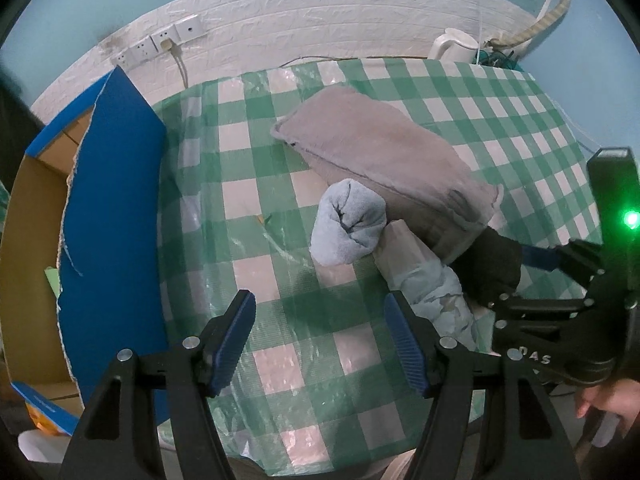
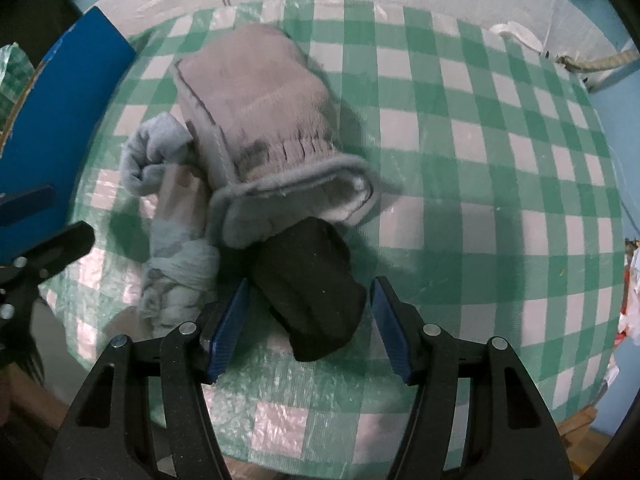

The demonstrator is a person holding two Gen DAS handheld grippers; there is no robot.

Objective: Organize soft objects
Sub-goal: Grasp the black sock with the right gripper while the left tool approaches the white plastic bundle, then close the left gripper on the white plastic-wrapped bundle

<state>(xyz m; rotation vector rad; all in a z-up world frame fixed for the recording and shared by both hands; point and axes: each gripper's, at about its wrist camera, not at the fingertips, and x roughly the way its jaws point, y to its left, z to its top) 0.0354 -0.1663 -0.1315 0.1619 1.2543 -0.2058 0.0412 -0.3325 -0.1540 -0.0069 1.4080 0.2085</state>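
Right wrist view has the right gripper [image 2: 306, 320] pointing steeply down with its jaws spread and released, one blue pad on each side of the near end of a black rolled cloth [image 2: 310, 284]; neither pad looks to be pressing on it. That roll's long axis runs away from the gripper and a little to the left, its far end tucked under the open cuff of a grey fleece cover [image 2: 256, 100]. My reading is that a straight drop and a squeeze across the roll's short side would take it, so this hand is the nearer one.

Left of the same gripper lies a pale blue patterned bundle [image 2: 180, 248], touching the fleece cover, and beyond it a light blue rolled towel [image 2: 154, 156].

From the left wrist, the left gripper [image 1: 320, 334] is also released, with only the checked surface [image 1: 280, 184] between its pads. The patterned bundle sits just beside its right pad, and a blue cardboard box [image 1: 112, 208] stands off to its left, likely the destination.
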